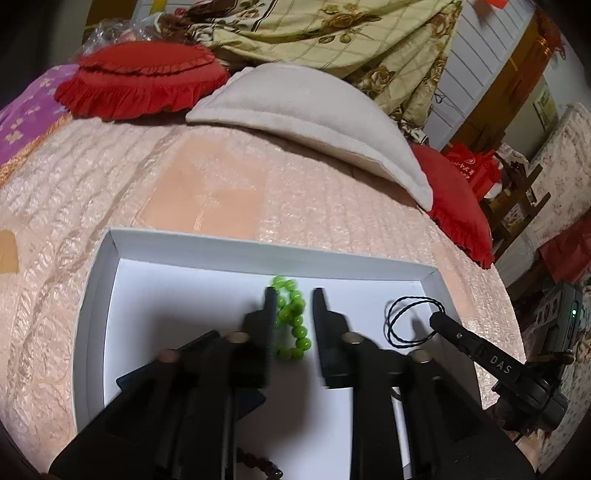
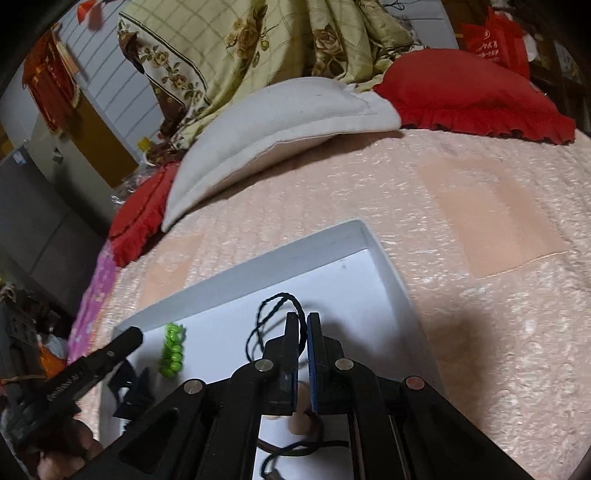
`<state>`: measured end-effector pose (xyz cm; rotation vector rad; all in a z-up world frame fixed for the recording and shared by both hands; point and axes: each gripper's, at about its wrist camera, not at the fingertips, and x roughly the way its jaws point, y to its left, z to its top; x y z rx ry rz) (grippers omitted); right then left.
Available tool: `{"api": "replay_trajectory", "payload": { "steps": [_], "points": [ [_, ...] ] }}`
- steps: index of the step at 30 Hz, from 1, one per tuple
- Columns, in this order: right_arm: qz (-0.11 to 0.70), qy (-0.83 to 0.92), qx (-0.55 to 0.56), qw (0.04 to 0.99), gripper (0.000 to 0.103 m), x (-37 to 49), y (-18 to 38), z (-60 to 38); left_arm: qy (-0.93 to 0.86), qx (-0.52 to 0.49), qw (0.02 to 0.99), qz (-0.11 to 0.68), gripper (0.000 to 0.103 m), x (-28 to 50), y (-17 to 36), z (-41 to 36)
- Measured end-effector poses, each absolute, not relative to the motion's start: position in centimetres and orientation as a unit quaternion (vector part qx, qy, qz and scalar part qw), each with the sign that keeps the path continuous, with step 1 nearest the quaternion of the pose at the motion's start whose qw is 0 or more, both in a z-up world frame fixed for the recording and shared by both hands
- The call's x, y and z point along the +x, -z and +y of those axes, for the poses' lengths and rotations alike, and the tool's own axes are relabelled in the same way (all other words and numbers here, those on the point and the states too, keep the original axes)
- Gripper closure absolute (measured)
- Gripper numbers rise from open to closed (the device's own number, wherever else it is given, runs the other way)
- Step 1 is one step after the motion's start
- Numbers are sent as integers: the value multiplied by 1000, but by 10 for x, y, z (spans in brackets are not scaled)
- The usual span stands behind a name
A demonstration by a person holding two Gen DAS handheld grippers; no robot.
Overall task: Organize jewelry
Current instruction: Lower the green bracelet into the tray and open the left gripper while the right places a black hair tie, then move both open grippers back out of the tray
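Observation:
A shallow white box (image 1: 258,247) lies on the pink bed cover. A green bead bracelet (image 1: 291,317) lies on its floor. My left gripper (image 1: 294,295) is open with its fingers on either side of the bracelet. A black cord necklace (image 1: 410,317) lies to the right in the box. My right gripper (image 2: 303,317) is shut on the black cord (image 2: 273,306), and it shows from the side in the left wrist view (image 1: 439,319). The green bracelet (image 2: 171,350) and the left gripper's finger (image 2: 122,345) show at left in the right wrist view. Dark red beads (image 1: 264,463) peek out under the left gripper.
A white pillow (image 1: 314,122) and red frilled cushions (image 1: 140,81) lie at the far side of the bed, with a floral quilt (image 1: 332,33) behind. The bed's edge drops off at right, by red bags (image 1: 476,166) and furniture.

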<state>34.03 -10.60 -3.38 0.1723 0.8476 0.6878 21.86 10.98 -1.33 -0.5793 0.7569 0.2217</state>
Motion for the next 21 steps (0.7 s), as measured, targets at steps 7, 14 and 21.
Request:
{"api": "replay_trajectory", "payload": {
  "steps": [7, 14, 21],
  "points": [
    [398, -331, 84, 852, 69, 338, 33, -112, -115, -266, 886, 363, 67, 216, 10, 108],
    [369, -347, 71, 859, 69, 320, 15, -127, -112, -256, 895, 348, 66, 204, -2, 102],
    [311, -387, 49, 867, 69, 262, -6, -166, -86, -219, 919, 318, 66, 163, -25, 83]
  ]
}}
